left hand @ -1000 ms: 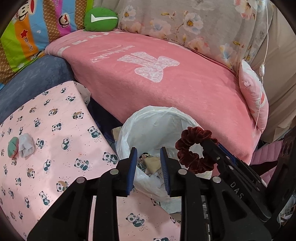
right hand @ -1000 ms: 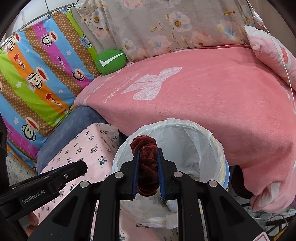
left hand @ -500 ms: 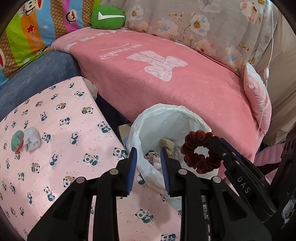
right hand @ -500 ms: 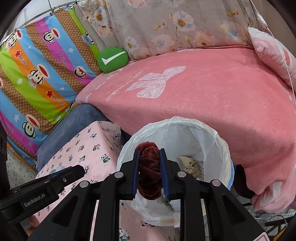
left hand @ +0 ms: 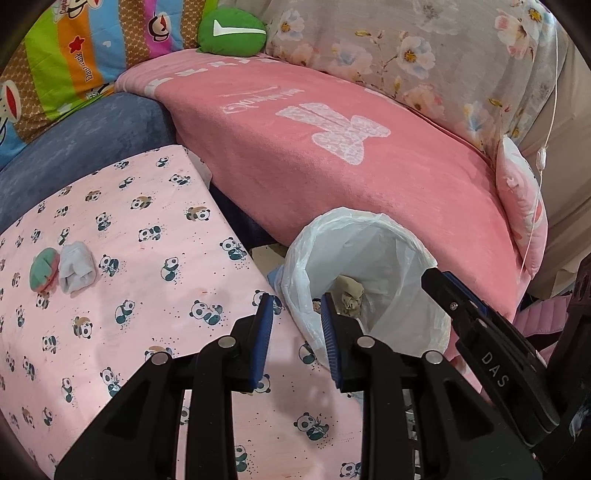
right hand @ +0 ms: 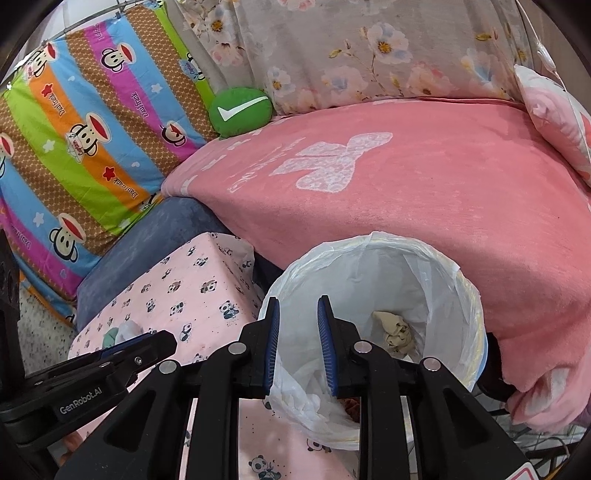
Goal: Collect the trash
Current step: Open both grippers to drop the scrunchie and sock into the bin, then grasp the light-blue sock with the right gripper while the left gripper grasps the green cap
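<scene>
A bin lined with a white bag (left hand: 373, 236) (right hand: 461, 280) stands between the panda-print table and the pink sofa. It holds a crumpled beige scrap (left hand: 349, 293) (right hand: 395, 326), and a dark red piece (right hand: 352, 406) shows low inside it. My right gripper (right hand: 297, 339) is open and empty above the bin's near rim; it also shows in the left wrist view (left hand: 439, 280). My left gripper (left hand: 295, 321) is open and empty at the table's edge beside the bin. A green-and-red wad (left hand: 44, 267) and a grey-white wad (left hand: 77, 267) lie on the table's left.
The panda-print table (left hand: 147, 258) fills the lower left. A pink blanket (left hand: 332, 158) covers the sofa behind the bin. A green cushion (left hand: 231, 31), striped and floral covers stand at the back. A pink pillow (left hand: 521, 206) sits far right.
My right gripper has opened and the dark red scrunchie has left its jaws, dropping into the bin. The left gripper has drawn back a little over the table.
</scene>
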Demonstrator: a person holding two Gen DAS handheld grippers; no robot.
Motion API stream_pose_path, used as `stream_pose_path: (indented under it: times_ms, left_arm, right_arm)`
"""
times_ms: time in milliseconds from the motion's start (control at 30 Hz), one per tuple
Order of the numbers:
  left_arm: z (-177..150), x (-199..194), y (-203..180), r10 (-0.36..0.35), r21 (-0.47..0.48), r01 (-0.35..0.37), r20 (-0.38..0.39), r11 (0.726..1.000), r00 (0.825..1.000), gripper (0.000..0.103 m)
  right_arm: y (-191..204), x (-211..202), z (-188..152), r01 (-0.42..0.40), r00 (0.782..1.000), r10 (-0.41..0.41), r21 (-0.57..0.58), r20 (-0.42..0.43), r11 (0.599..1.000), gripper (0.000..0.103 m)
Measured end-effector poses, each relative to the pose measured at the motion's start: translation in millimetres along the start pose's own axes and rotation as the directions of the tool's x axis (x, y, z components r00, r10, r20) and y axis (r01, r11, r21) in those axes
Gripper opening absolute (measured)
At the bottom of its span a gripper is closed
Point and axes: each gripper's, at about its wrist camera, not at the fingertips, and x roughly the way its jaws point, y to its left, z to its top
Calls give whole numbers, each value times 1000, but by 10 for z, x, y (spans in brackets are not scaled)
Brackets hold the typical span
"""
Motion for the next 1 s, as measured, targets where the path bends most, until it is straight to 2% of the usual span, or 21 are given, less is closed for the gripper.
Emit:
stream_pose_path:
  times_ms: [267, 633, 700, 800, 933, 1000]
  left_arm:
    - [-37, -42, 292, 18, -43, -18, 2, 999, 1000, 26]
    - [-142, -131, 885, 64, -136, -63, 2, 989, 998, 26]
    - [-173, -148, 1012, 80, -157, -79, 1, 984, 997, 32]
    - [-224, -191, 1231, 113, -194, -109, 6, 975, 994, 40]
    - [-291, -284, 1543, 169, -256, -157, 25, 954, 985, 55]
    - [-316, -324, 1685, 194, -276, -178, 30, 945, 981, 57]
  right_arm:
    - [279, 99, -37, -22, 1000, 21, -47, -23, 999, 22]
    - [854, 269, -198, -79, 994, 69, -136, -79, 987, 23]
    - [963, 302, -237, -92, 993, 79, -153, -92, 984, 23]
    - [1152, 353, -314, -110, 990, 91, -180, -110, 977, 31]
    - [1423, 439, -426, -138, 984, 108, -223, -141, 965, 33]
    - [1557, 487, -485, -151, 981, 115, -243, -158, 958, 35]
